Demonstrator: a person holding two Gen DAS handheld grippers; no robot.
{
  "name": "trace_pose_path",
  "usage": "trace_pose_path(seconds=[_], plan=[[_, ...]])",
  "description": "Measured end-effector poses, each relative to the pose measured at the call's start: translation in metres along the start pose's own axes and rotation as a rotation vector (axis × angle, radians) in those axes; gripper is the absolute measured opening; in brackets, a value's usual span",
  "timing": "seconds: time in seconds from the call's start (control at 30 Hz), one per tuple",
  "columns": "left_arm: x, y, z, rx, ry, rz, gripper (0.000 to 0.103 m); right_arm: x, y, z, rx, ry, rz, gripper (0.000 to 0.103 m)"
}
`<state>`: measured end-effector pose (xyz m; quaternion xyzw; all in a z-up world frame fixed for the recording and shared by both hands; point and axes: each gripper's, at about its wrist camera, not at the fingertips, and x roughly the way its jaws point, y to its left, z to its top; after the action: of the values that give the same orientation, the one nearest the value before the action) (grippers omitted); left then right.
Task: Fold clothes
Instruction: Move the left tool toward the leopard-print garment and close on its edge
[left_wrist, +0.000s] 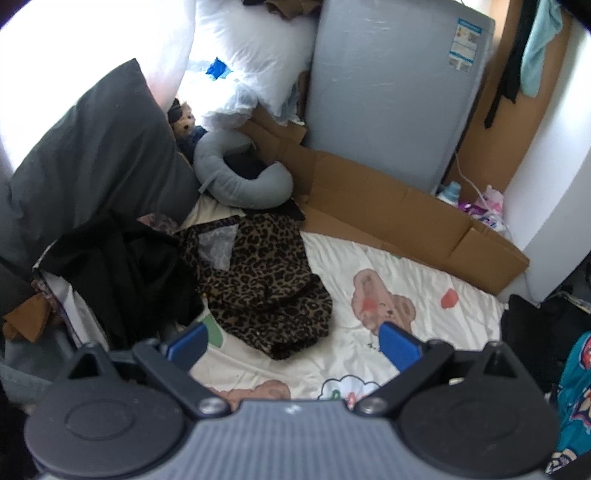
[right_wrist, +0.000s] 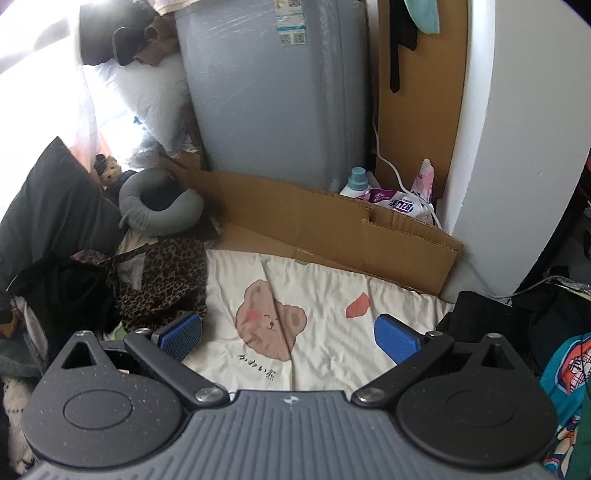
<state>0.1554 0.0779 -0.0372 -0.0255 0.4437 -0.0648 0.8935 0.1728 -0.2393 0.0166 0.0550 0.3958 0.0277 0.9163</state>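
A crumpled leopard-print garment (left_wrist: 266, 280) lies on the cream bear-print bedsheet (left_wrist: 406, 332), just ahead of my left gripper (left_wrist: 291, 341), which is open and empty above the sheet. The garment also shows in the right wrist view (right_wrist: 162, 284) at the left. My right gripper (right_wrist: 288, 334) is open and empty over the bear print on the sheet (right_wrist: 314, 295), to the right of the garment. A black garment (left_wrist: 122, 273) lies heaped left of the leopard one.
A dark pillow (left_wrist: 88, 158) and grey neck pillow (left_wrist: 236, 170) sit at the back left. Flattened cardboard (left_wrist: 388, 210) lines the bed's far edge before a grey appliance (left_wrist: 388, 85). Dark clothes (right_wrist: 491, 321) and a teal printed cloth (right_wrist: 569, 387) lie at the right.
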Motion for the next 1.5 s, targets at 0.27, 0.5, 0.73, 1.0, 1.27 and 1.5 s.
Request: trace_pose_path(seconds=[0.27, 0.5, 0.73, 1.0, 1.27, 1.5], plan=[[0.039, 0.016, -0.001, -0.004, -0.001, 0.013, 0.100, 0.047, -0.010, 0.009, 0.000, 0.023, 0.065, 0.103], [0.088, 0.039, 0.002, -0.020, -0.029, -0.006, 0.100, 0.103, -0.019, 0.009, -0.036, 0.029, 0.145, 0.103], [0.122, 0.061, 0.016, -0.044, -0.056, 0.029, 0.099, 0.145, -0.021, 0.005, -0.085, 0.067, 0.137, 0.103], [0.141, 0.075, 0.000, -0.127, -0.038, 0.031, 0.093, 0.158, -0.004, -0.009, -0.136, 0.040, 0.168, 0.103], [0.169, 0.073, -0.032, -0.178, 0.002, 0.018, 0.085, 0.187, 0.007, -0.034, -0.091, 0.044, 0.202, 0.103], [0.207, 0.049, -0.049, -0.190, -0.003, -0.005, 0.073, 0.223, 0.016, -0.060, -0.093, 0.036, 0.250, 0.103]])
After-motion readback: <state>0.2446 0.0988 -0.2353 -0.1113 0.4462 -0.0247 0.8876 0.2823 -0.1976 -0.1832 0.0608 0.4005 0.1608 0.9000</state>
